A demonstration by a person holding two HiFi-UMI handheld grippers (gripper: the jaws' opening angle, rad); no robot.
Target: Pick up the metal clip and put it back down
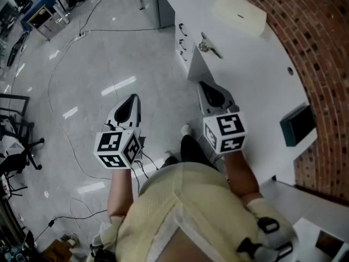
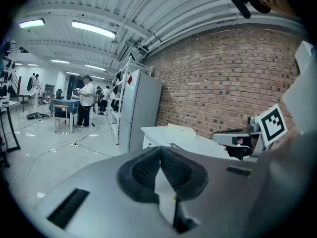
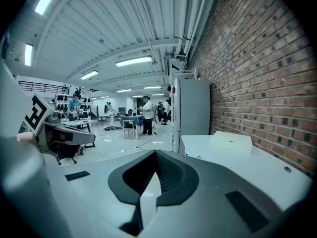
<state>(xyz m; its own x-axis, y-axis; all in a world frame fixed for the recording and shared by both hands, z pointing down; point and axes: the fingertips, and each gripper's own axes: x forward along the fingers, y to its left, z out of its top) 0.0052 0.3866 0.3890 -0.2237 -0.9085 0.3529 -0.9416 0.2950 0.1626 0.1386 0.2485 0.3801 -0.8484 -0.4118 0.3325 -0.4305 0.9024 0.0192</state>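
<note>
Grippers raised side by side, left gripper (image 1: 132,99) and right gripper (image 1: 205,86) both clenched empty (jaw tips meeting), metal clip (image 1: 209,47) lying apart on white table (image 1: 256,75).

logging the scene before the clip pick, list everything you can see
metal clip: one, silver, on the table near its drawer side, apart from both grippers
flat box: one, cream, far end of the table
dark box: one, teal, table's edge by the brick wall
table: one, white, along the brick wall
tall cabinet: one, grey, beyond the table
cables: several, thin, across the grey floor
people: several, far back in the room
left gripper: one, grey, over the floor, jaws shut, empty
right gripper: one, grey, at the table's near edge, jaws shut, empty
</note>
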